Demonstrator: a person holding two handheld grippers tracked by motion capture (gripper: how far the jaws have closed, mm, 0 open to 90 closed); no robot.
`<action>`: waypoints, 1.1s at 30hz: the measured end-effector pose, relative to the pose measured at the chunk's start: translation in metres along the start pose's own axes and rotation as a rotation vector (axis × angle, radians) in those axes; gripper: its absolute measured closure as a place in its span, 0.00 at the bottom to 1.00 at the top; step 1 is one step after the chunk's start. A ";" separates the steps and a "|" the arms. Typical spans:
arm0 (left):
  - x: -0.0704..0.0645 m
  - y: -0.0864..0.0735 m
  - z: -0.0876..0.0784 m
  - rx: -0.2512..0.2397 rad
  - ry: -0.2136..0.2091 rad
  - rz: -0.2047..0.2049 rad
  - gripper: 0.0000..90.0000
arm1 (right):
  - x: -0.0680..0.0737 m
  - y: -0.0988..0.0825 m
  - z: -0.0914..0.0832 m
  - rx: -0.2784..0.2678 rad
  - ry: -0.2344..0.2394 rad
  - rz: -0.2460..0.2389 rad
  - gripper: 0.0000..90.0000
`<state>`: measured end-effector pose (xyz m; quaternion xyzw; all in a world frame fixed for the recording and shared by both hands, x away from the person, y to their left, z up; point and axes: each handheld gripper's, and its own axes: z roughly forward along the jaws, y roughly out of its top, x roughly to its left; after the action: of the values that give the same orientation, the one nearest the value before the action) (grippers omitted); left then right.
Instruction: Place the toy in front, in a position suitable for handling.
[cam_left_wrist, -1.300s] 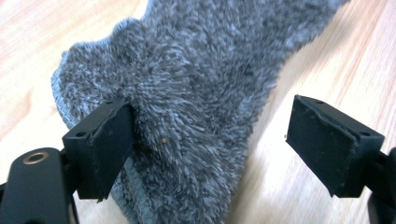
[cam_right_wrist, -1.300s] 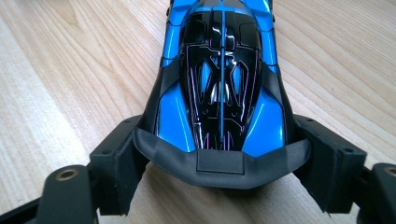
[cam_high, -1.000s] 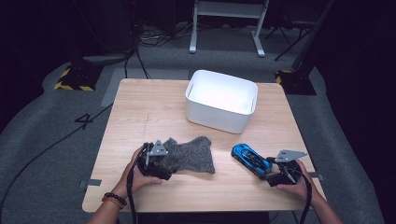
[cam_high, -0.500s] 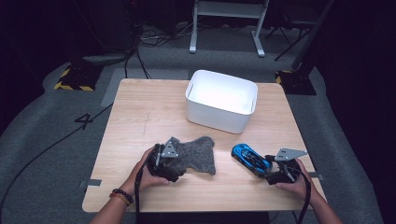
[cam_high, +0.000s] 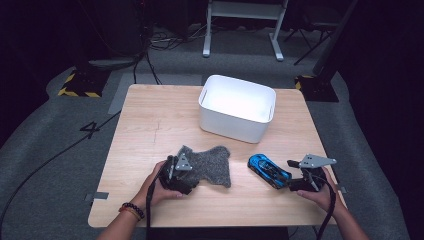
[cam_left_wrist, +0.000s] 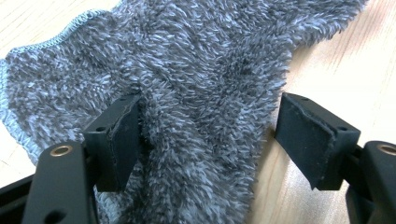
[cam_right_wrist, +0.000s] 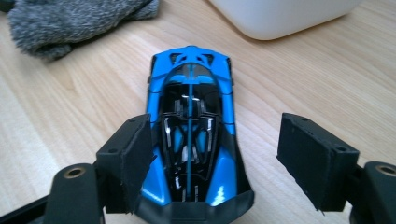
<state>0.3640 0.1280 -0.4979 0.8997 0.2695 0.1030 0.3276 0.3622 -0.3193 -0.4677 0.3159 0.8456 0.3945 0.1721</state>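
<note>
Wooden desk (cam_high: 150, 130), white bin (cam_high: 237, 114) beyond both tools. Left tool (cam_left_wrist: 205, 135) closing, jaws straddling grey cloth (cam_left_wrist: 196, 84), not yet pinching. Right tool (cam_right_wrist: 215, 158) closing, spread around blue car (cam_right_wrist: 191, 135). Step: grasping; next finish both pinches, then lift

A white "4" is marked on the grey floor (cam_high: 90, 127) left of the table.

White bin (cam_high: 235, 116) mid-table, bare wood (cam_high: 150, 125) left.
</note>
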 end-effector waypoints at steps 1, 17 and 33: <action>0.000 0.000 0.000 0.000 0.000 0.000 0.28 | -0.001 0.000 0.000 0.001 -0.005 0.001 0.31; 0.006 -0.004 -0.009 0.004 0.010 0.003 0.73 | 0.003 -0.003 0.010 0.023 0.038 0.024 0.23; 0.005 -0.006 -0.010 -0.004 0.011 0.004 0.73 | 0.006 -0.022 0.029 0.105 0.043 0.021 0.17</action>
<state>0.3622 0.1396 -0.4939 0.8990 0.2695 0.1093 0.3276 0.3645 -0.3099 -0.5029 0.3248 0.8652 0.3581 0.1330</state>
